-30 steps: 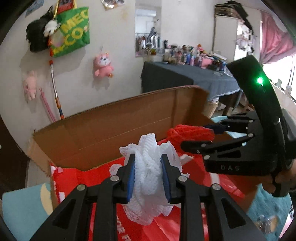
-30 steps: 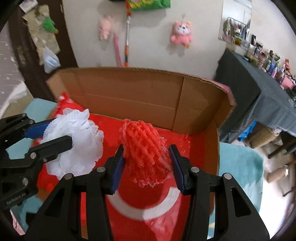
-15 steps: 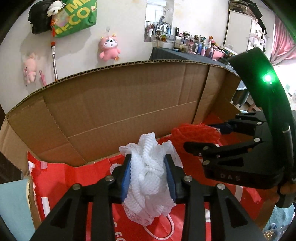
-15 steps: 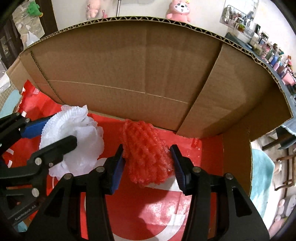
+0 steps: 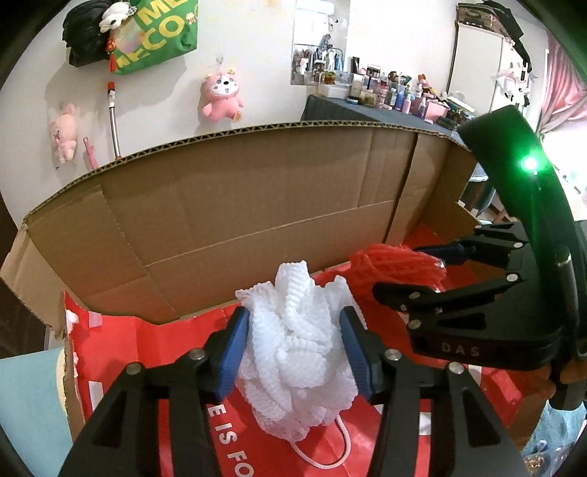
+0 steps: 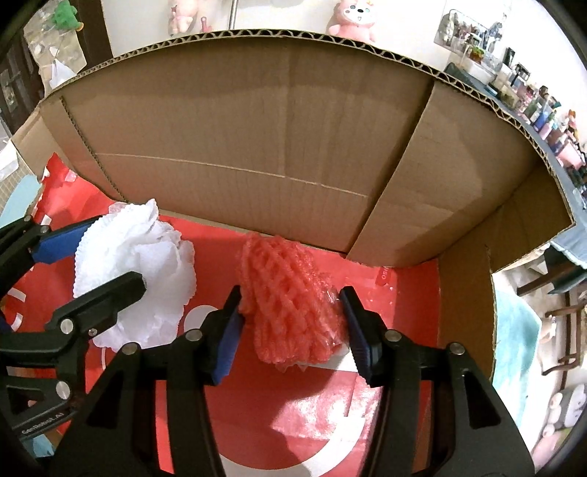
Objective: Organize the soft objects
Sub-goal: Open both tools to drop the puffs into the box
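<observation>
My left gripper (image 5: 293, 330) reaches down into an open cardboard box (image 5: 256, 205). A white foam net (image 5: 297, 352) fills the gap between its blue pads, which still touch it while the jaws are opening. The net's cord trails on the red printed sheet (image 5: 121, 348) lining the box floor. To its right, my right gripper (image 6: 291, 304) straddles a red foam net (image 6: 286, 312) low over the floor. Its jaws are opening too, with the left pad against the net and the right pad at its fringe. Each gripper also shows in the other's view: right gripper (image 5: 400, 271), left gripper (image 6: 110, 257).
The box's tall back wall (image 6: 256, 128) and right wall (image 6: 462, 293) stand close behind both nets. Beyond it, pink plush toys (image 5: 222, 97) and a green bag (image 5: 157, 33) hang on a wall. At the right, a dark-clothed table (image 5: 385, 113) carries several bottles.
Both grippers have sunk deeper into the box, so its back wall now fills the view. Both pairs of jaws have widened, the left more, and the white net has puffed out.
</observation>
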### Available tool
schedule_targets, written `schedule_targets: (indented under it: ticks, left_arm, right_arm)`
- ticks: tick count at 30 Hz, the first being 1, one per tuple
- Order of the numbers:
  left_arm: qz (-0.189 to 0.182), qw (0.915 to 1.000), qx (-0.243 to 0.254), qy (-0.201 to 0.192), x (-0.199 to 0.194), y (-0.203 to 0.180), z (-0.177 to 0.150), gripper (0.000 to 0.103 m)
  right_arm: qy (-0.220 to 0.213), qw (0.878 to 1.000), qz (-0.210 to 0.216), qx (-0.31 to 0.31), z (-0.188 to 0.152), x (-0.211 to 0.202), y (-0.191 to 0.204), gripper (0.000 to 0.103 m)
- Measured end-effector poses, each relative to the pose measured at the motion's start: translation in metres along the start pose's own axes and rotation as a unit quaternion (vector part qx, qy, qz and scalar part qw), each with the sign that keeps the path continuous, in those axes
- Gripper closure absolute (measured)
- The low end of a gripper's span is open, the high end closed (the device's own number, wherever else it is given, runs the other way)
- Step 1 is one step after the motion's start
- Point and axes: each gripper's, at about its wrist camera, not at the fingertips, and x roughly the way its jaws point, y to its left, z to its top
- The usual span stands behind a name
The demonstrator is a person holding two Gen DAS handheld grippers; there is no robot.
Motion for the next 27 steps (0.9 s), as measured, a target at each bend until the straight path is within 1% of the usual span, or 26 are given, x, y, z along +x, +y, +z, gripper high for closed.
schedule_targets:
  ticks: [1,5,9,11,12,13,17,22,25,27]
  left_arm:
    - [0.002,1.0000,-0.001,-0.002,-0.001,0.000,0.000,0.042]
    - [0.006,0.9999,-0.005,-0.007,-0.003,0.002,0.000,0.035]
    - [0.015,0.9998,-0.007,-0.014,-0.007,0.003,0.000,0.025]
    - [0.018,0.9997,-0.008,-0.017,-0.009,0.004,0.000,0.023]
    - [0.018,0.9996,-0.009,-0.019,-0.010,0.004,0.000,0.021]
    - [0.018,0.9996,-0.010,-0.021,-0.012,0.004,-0.001,0.018]
    - [0.027,0.9990,-0.014,-0.033,-0.024,0.004,-0.004,0.013]
    - [0.037,0.9972,-0.024,-0.061,-0.058,0.002,-0.006,0.005]
    - [0.044,0.9950,-0.026,-0.086,-0.089,-0.003,-0.010,0.001]
    - [0.049,0.9921,-0.028,-0.112,-0.118,-0.010,-0.016,0.000]
  right_arm:
    - [0.000,1.000,-0.004,-0.001,-0.001,-0.001,0.001,0.049]
    - [-0.002,1.000,-0.016,-0.007,-0.001,-0.003,0.003,0.047]
    - [-0.006,1.000,-0.027,-0.008,0.001,-0.006,0.001,0.046]
    - [-0.007,1.000,-0.026,-0.006,0.003,-0.007,-0.002,0.040]
    - [-0.009,1.000,-0.027,-0.005,0.002,-0.009,-0.002,0.040]
    - [-0.011,0.999,-0.029,-0.006,0.002,-0.011,-0.002,0.039]
    - [-0.018,0.999,-0.035,-0.007,-0.001,-0.021,-0.003,0.039]
    - [-0.037,0.999,-0.037,-0.003,-0.014,-0.051,-0.003,0.038]
    - [-0.056,0.998,-0.037,0.001,-0.020,-0.074,-0.009,0.032]
    - [-0.077,0.996,-0.035,0.004,-0.029,-0.098,-0.011,0.032]
